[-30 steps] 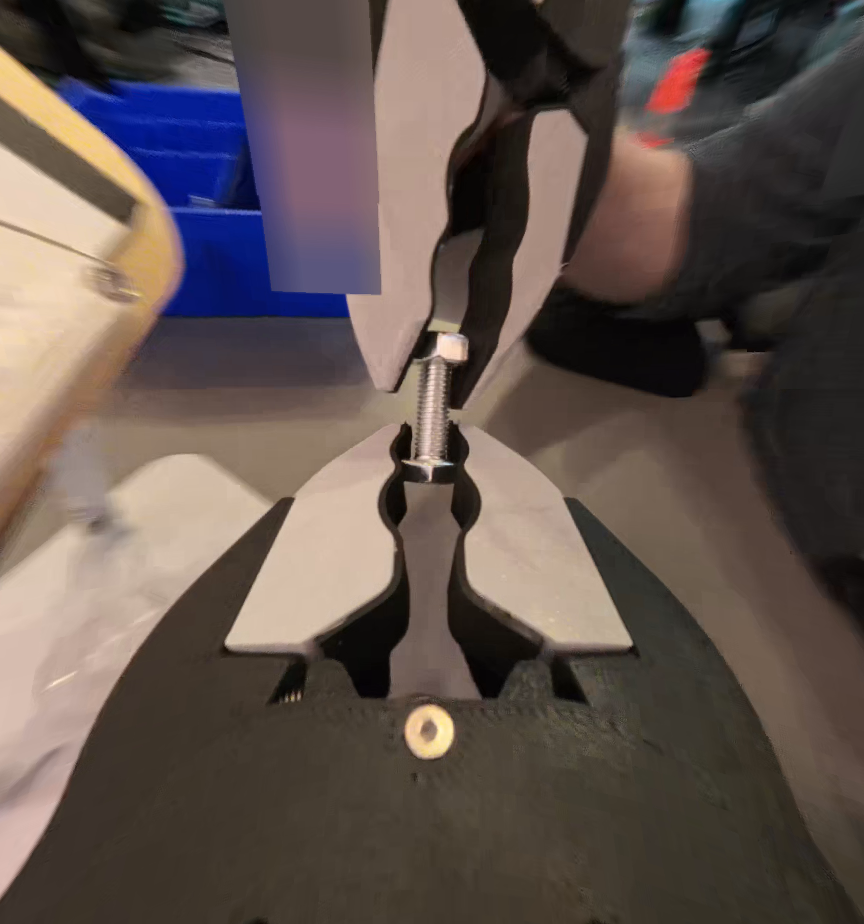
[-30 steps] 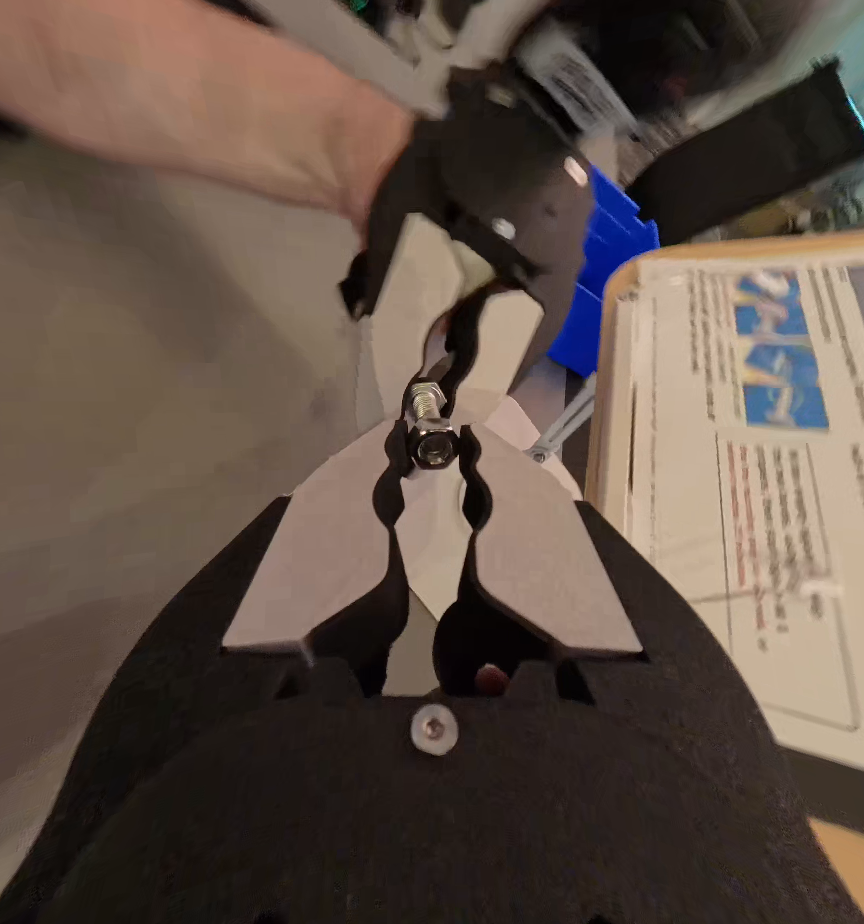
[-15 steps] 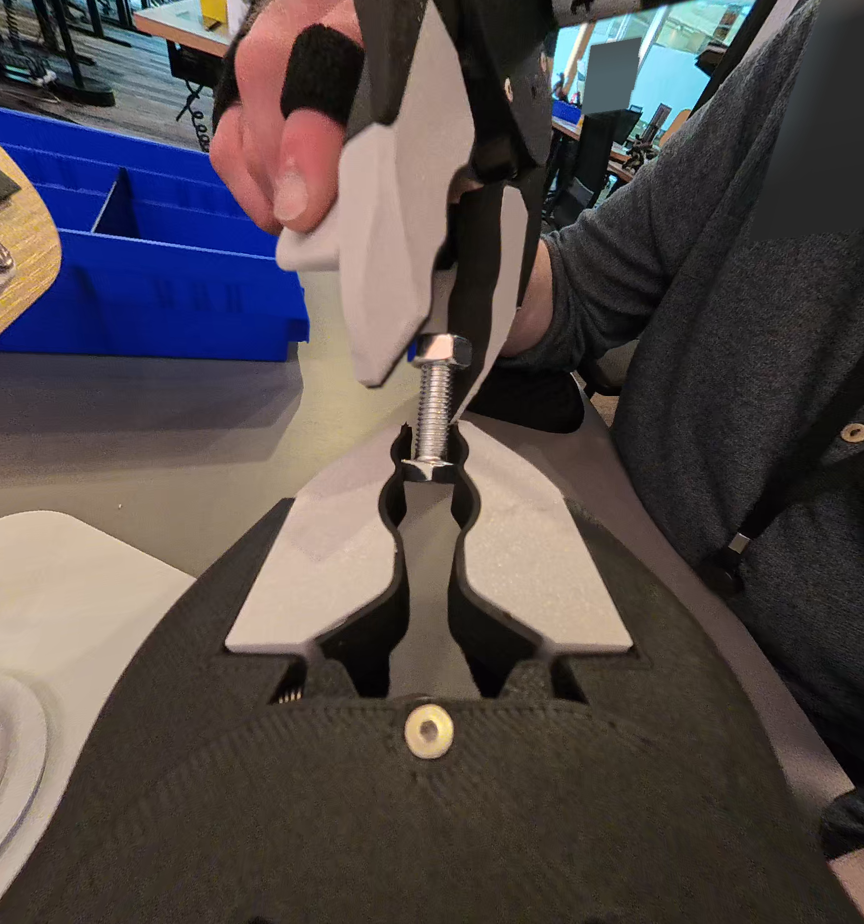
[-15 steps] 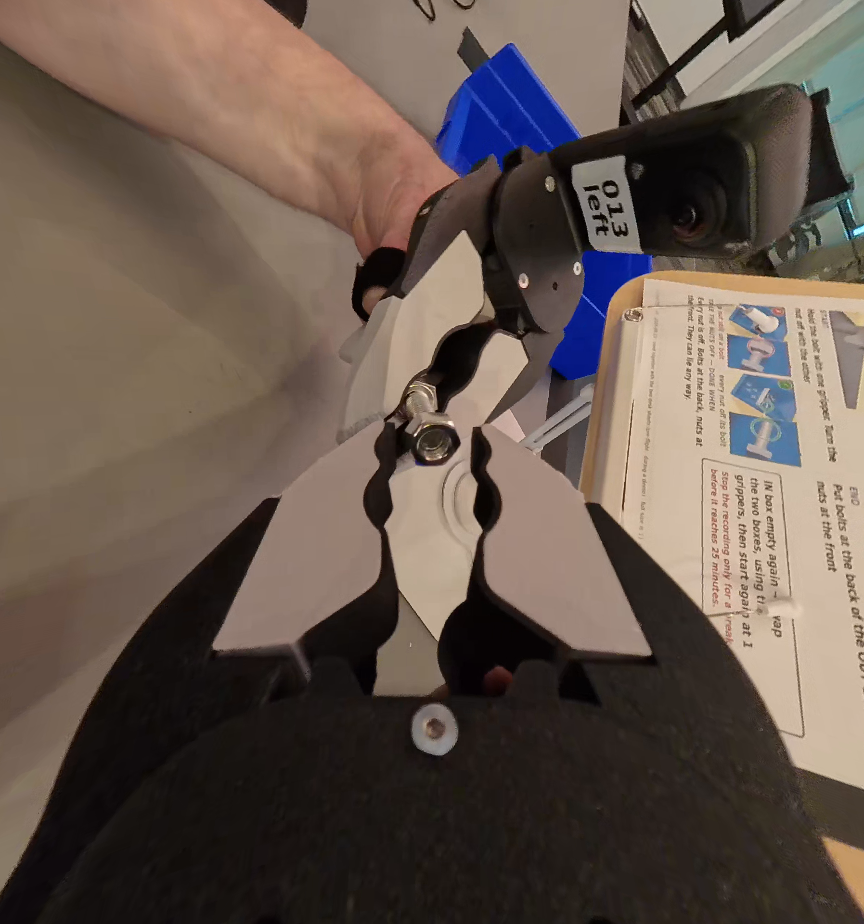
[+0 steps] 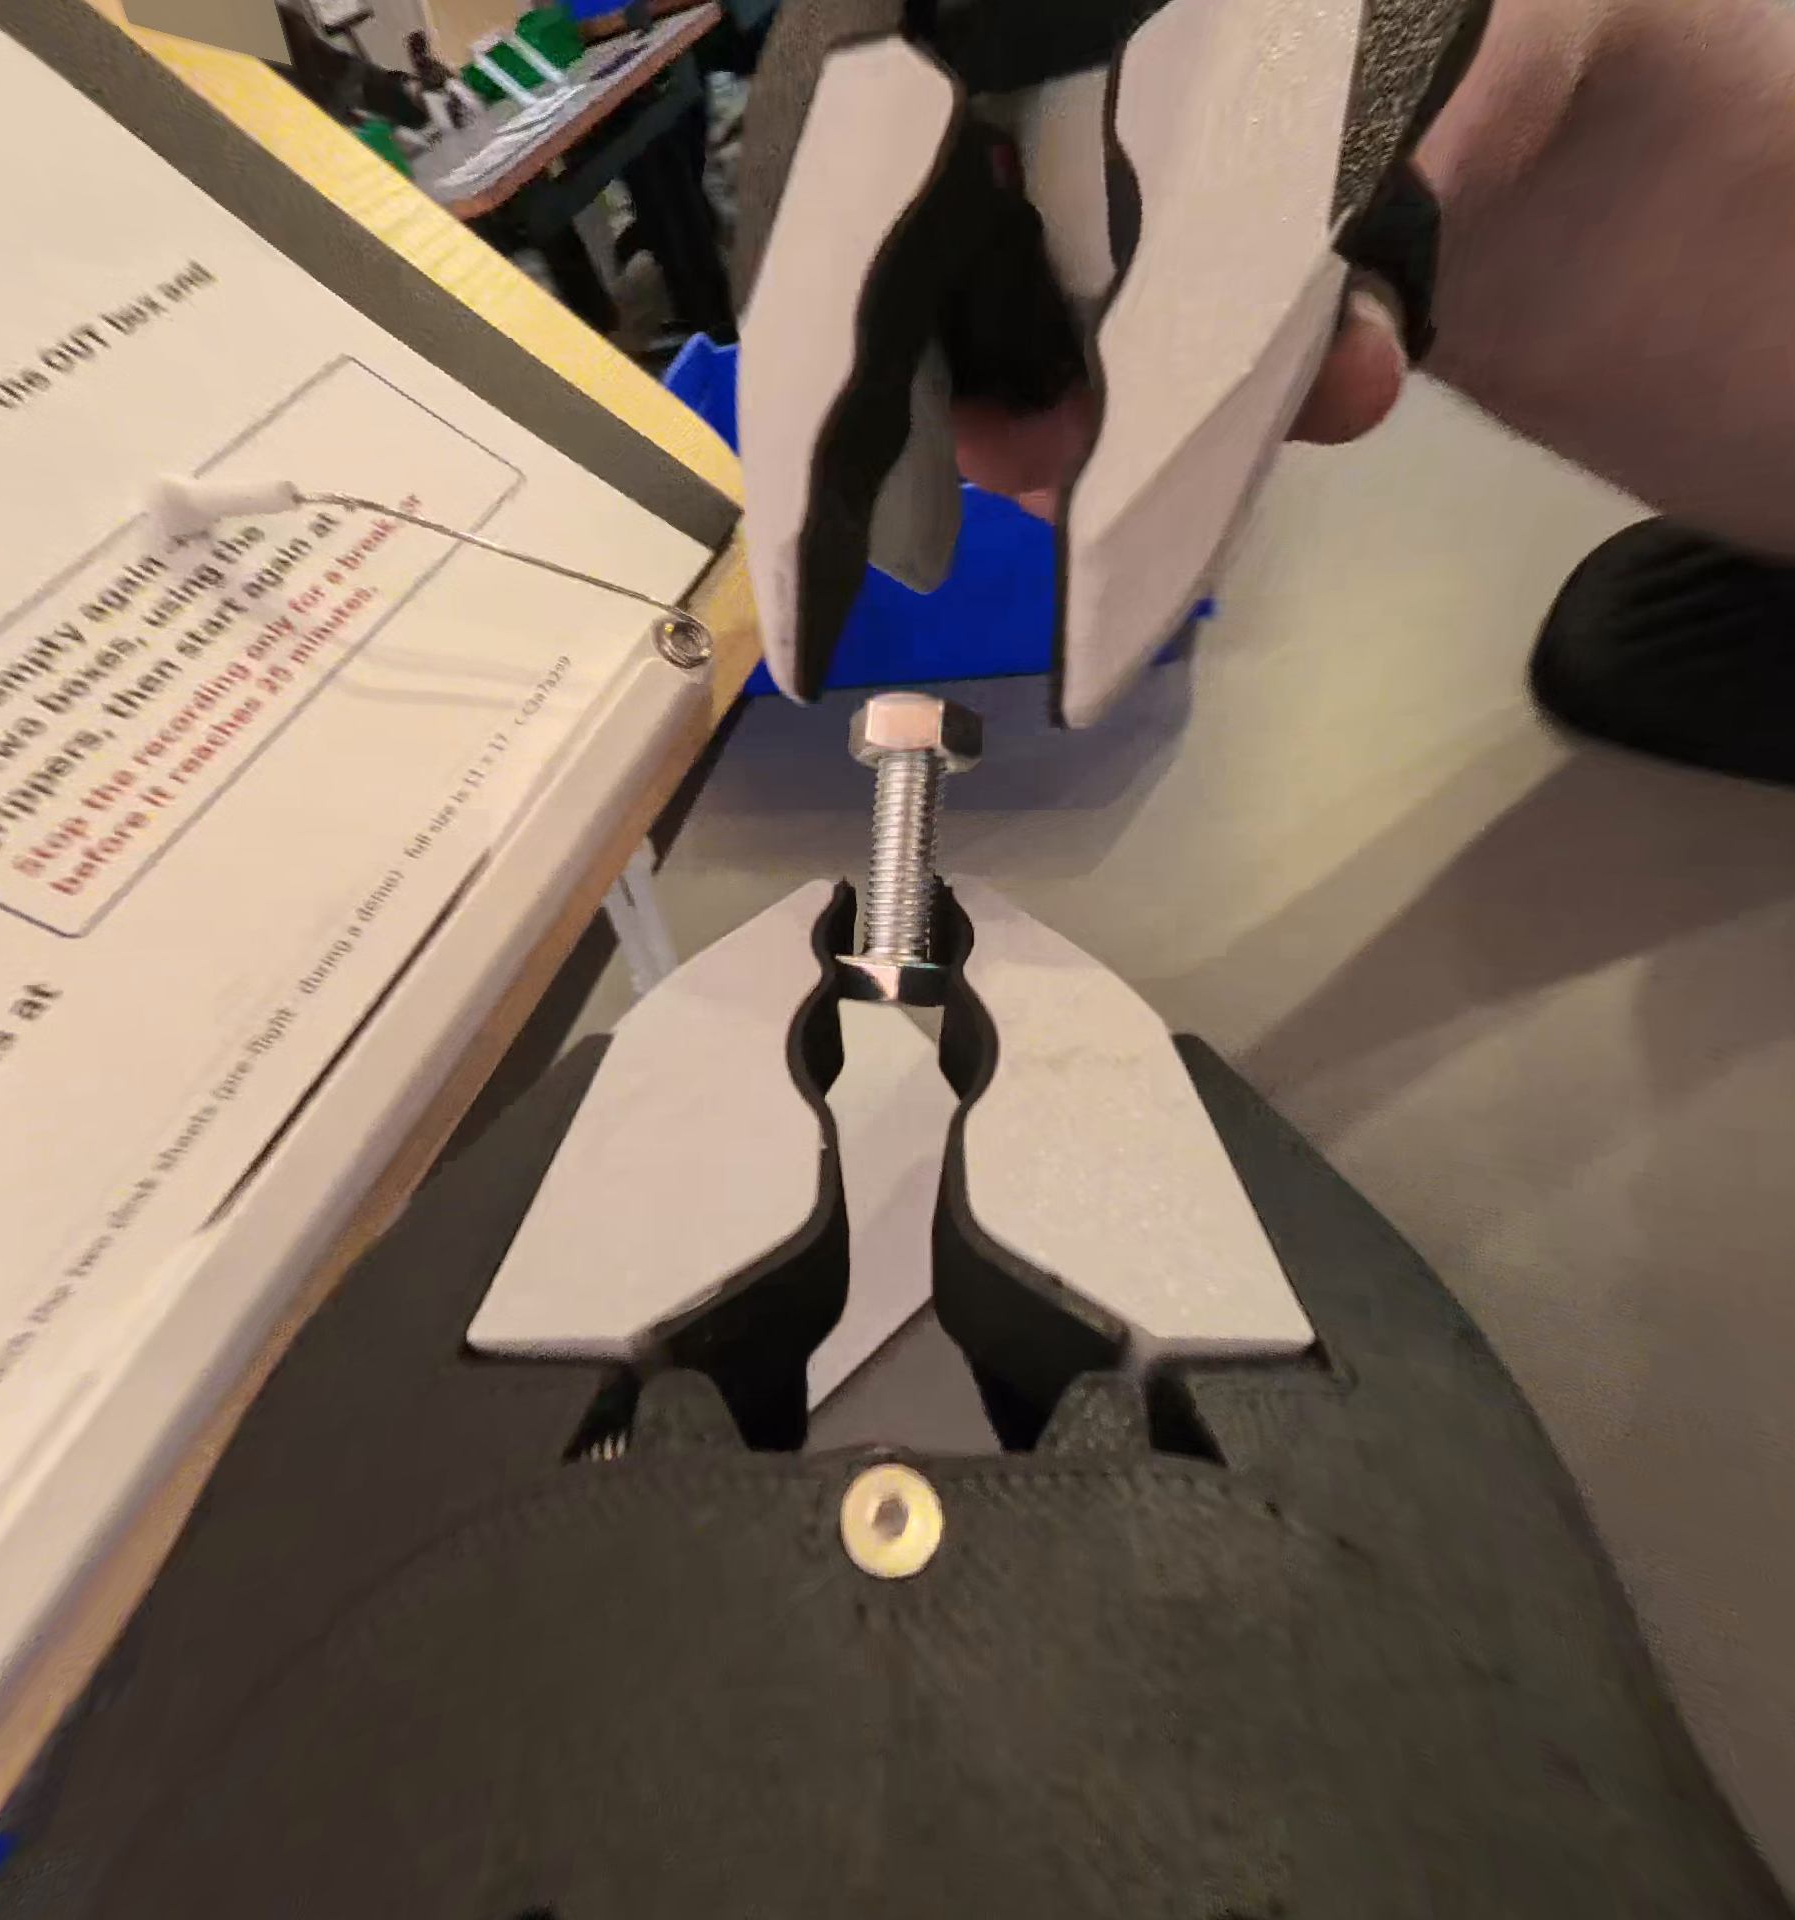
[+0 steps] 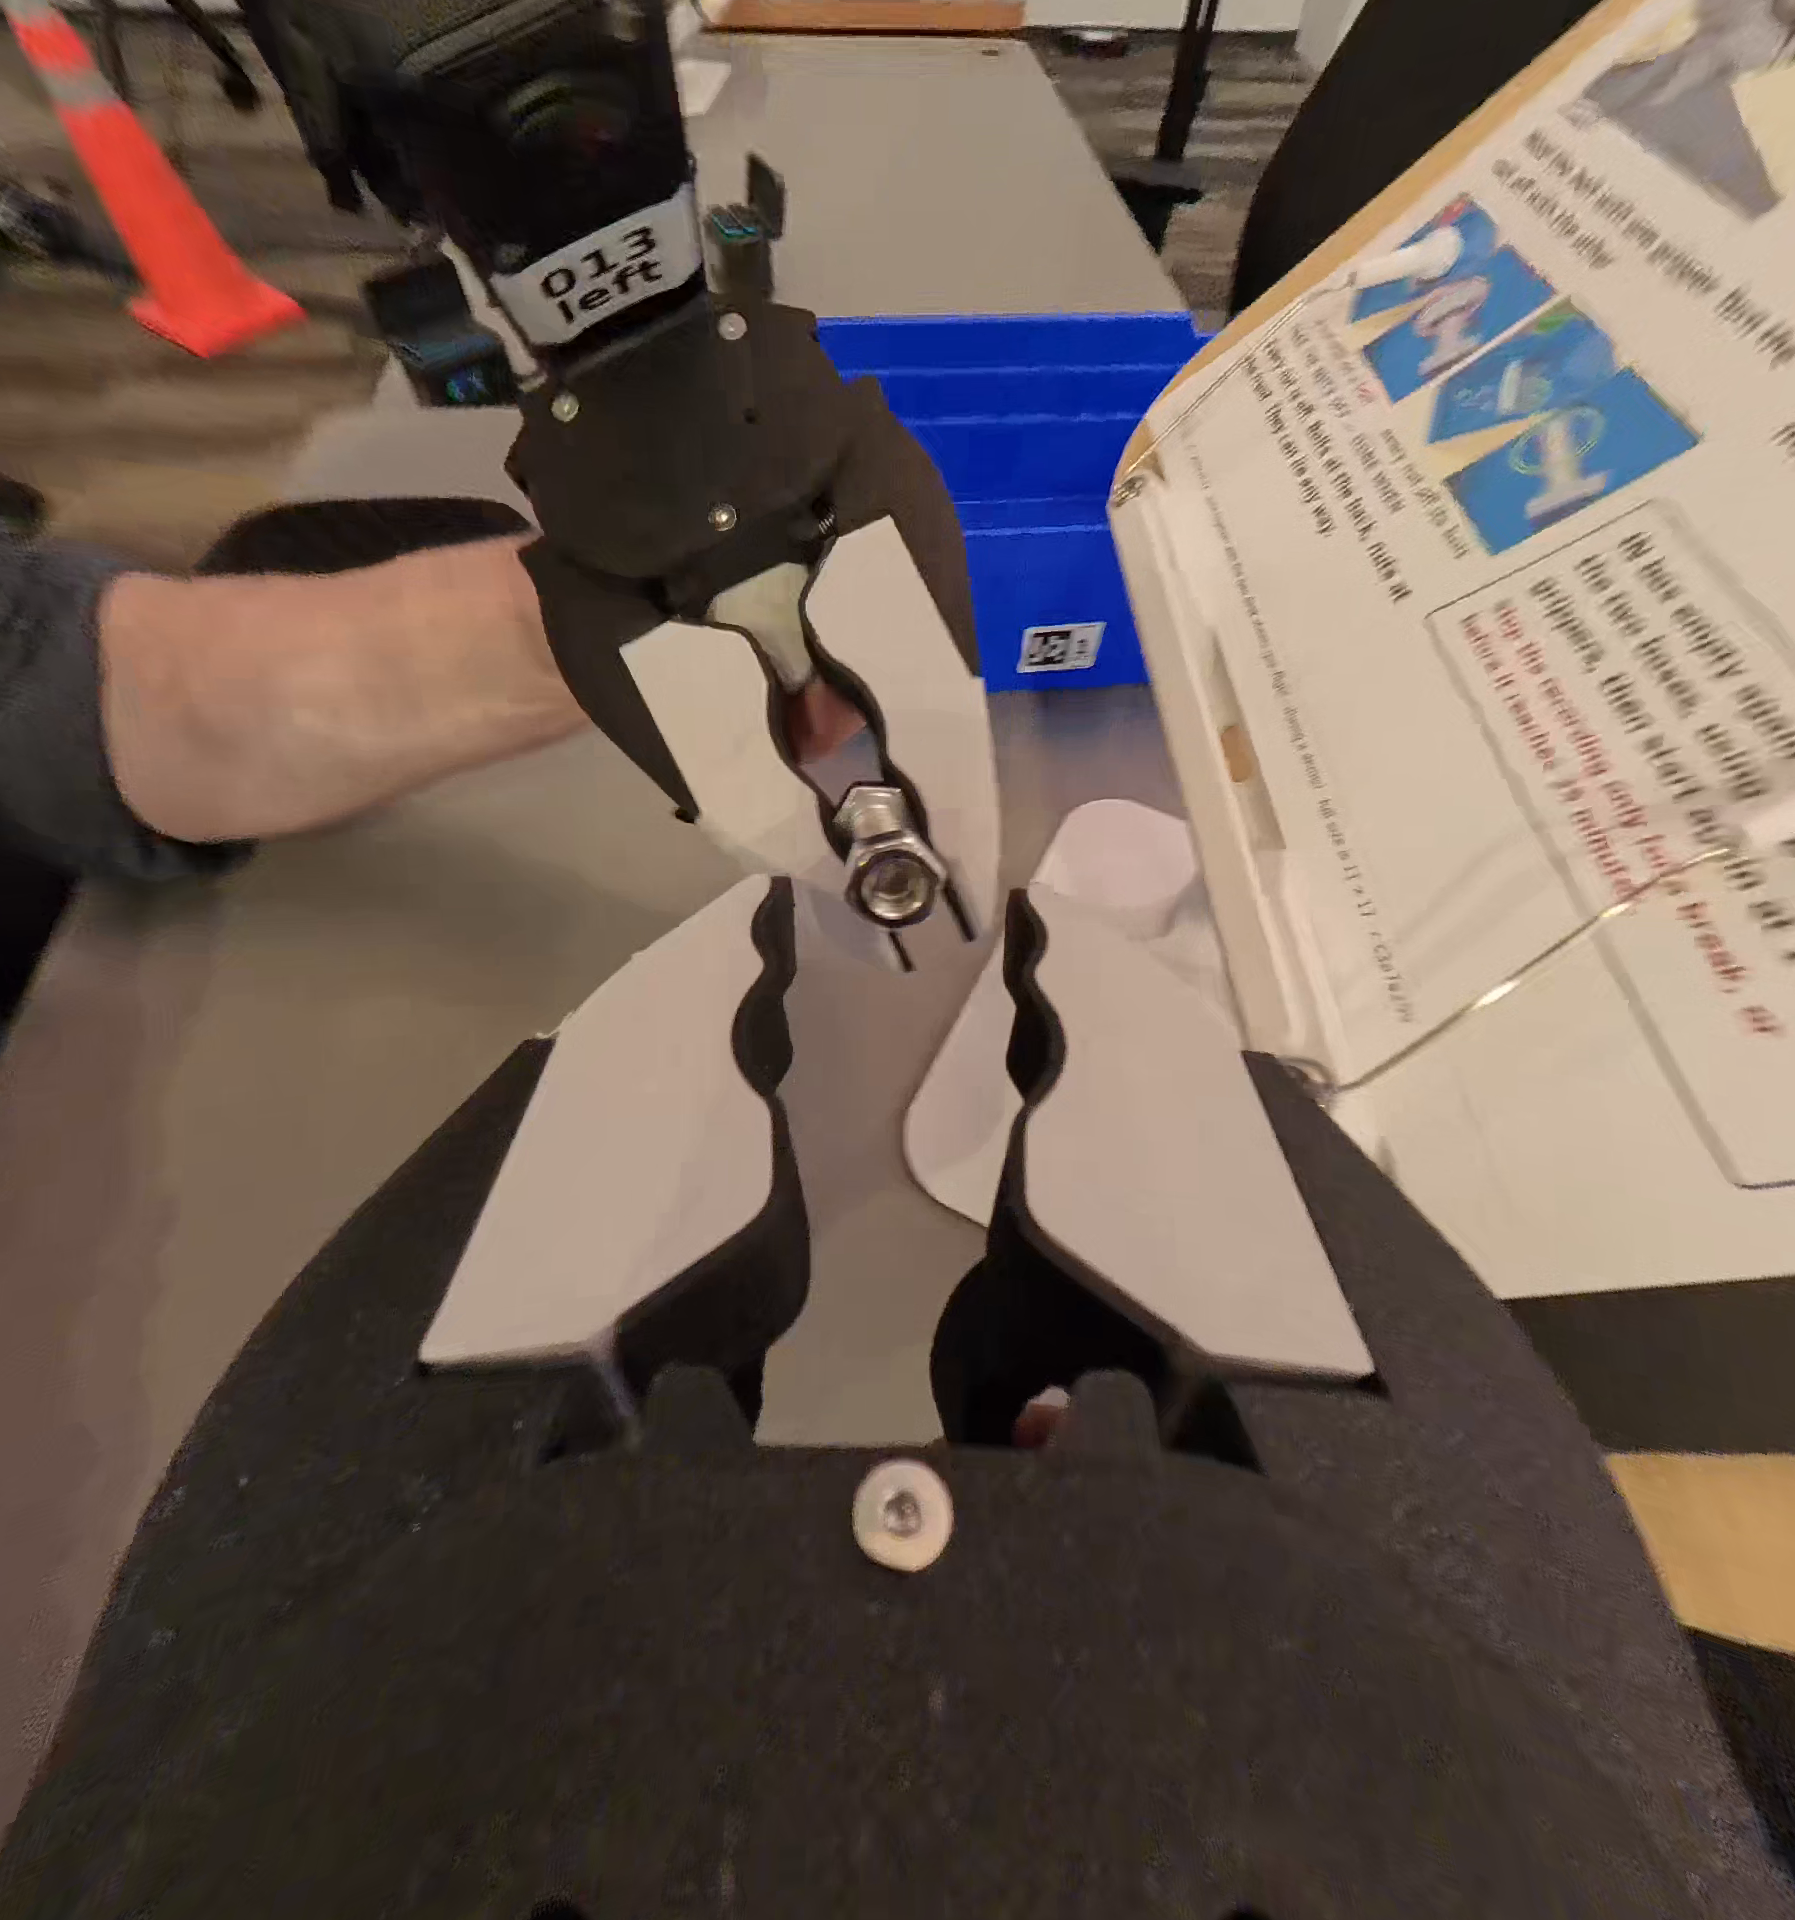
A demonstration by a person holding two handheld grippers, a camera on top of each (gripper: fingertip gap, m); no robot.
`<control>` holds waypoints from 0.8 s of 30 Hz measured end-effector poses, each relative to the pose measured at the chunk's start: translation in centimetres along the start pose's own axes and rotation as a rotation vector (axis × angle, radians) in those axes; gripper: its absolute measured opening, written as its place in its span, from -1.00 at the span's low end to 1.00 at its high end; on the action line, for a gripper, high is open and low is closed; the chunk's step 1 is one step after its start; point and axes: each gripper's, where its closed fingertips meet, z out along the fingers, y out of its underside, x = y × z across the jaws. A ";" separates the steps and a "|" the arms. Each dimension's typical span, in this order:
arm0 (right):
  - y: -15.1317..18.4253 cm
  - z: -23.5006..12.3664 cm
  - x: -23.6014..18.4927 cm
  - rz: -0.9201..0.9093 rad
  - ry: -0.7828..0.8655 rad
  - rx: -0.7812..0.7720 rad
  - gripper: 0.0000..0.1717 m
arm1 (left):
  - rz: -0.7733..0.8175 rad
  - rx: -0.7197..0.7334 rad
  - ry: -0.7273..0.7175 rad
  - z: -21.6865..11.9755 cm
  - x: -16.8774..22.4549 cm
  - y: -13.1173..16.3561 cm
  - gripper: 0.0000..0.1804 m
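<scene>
My left gripper [image 5: 895, 914] is shut on a silver bolt [image 5: 903, 852], with the pads pressed on its head end. The threaded shaft sticks out forward and carries a hex nut [image 5: 914, 732] at its far end. My right gripper [image 5: 934, 701] faces it from above, open, with its fingertips [image 5: 789, 665] on either side of the nut and not touching it. In the right wrist view my right gripper [image 6: 898, 920] is open and empty. The nut [image 6: 893, 883] sits just beyond its tips, held out by the left gripper [image 6: 872, 862].
A blue bin [image 6: 1007, 468] stands on the grey table [image 6: 249, 1039] behind the grippers. A tilted wooden stand with a printed sheet [image 5: 249, 727] is close on one side and also shows in the right wrist view [image 6: 1495, 727]. An orange cone [image 6: 145, 208] stands far back. Only a small space, under 4 cm, lies between the two pairs of fingers.
My right gripper's pads were on the nut a second ago; they have opened and come off it. The left gripper still holds the bolt. Both views have swung towards the stand.
</scene>
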 end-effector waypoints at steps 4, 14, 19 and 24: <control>1.1 1.0 0.4 0.074 -0.010 -0.037 -0.57 | 0.074 -0.043 -0.083 0.4 -0.3 -0.1 -0.85; 1.0 1.3 0.1 -0.024 -0.010 -0.032 -0.78 | 0.058 -0.102 -0.055 0.7 0.1 0.4 -0.84; 1.5 1.2 -1.8 -0.472 0.056 -0.148 -0.78 | -0.157 -0.005 0.313 0.1 3.7 0.1 -0.85; 2.6 1.5 -5.0 -0.839 0.026 -0.272 -0.78 | -0.369 0.110 0.844 -1.6 8.9 0.3 -0.84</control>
